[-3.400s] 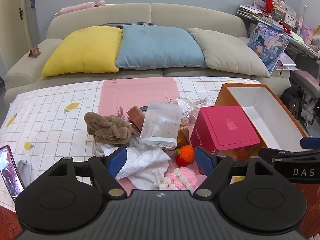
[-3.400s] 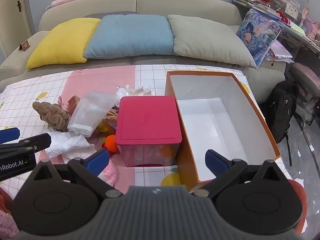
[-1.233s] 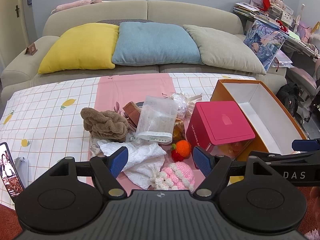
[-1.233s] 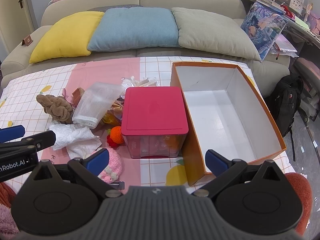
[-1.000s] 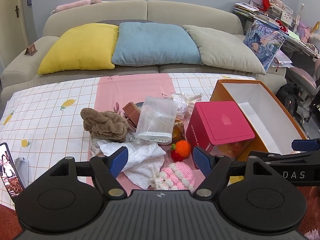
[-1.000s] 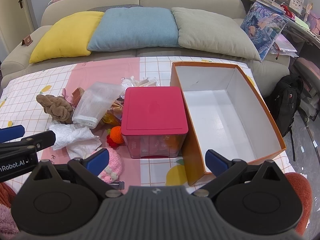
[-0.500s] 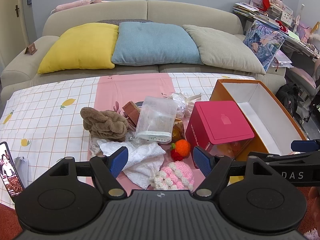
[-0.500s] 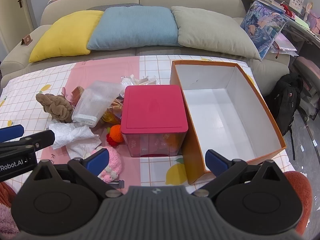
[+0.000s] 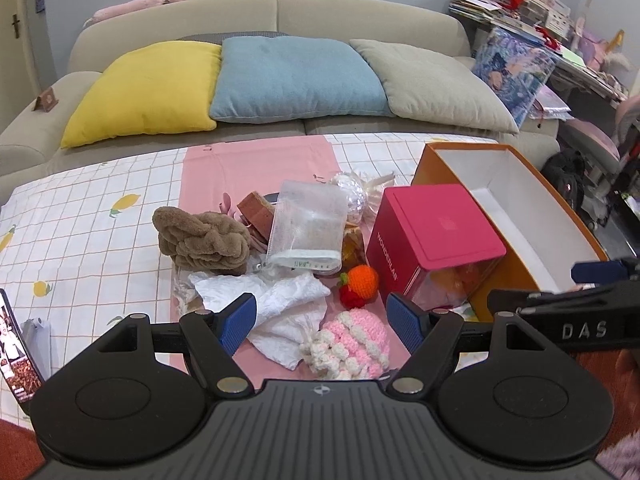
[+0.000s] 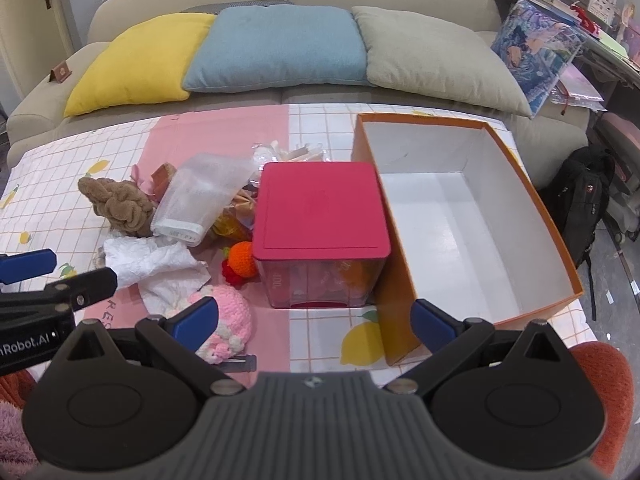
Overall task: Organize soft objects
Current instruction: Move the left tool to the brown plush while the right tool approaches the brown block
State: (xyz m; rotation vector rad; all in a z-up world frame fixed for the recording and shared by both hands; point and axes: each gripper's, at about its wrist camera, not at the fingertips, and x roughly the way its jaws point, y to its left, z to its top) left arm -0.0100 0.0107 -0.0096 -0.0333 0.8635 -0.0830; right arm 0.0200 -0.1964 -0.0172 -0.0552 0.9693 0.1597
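One pink-lidded box (image 9: 436, 226): side reads "WONDERLAB".

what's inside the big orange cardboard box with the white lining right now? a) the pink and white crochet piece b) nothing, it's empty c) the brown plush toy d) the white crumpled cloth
b, the orange cardboard box shows only its bare white floor, while the brown plush toy, the pink and white crochet piece and the white crumpled cloth all lie on the tablecloth to the left of the box with the pink lid.

Soft toys (image 9: 352, 338) heaped beside orange box (image 9: 442, 164)
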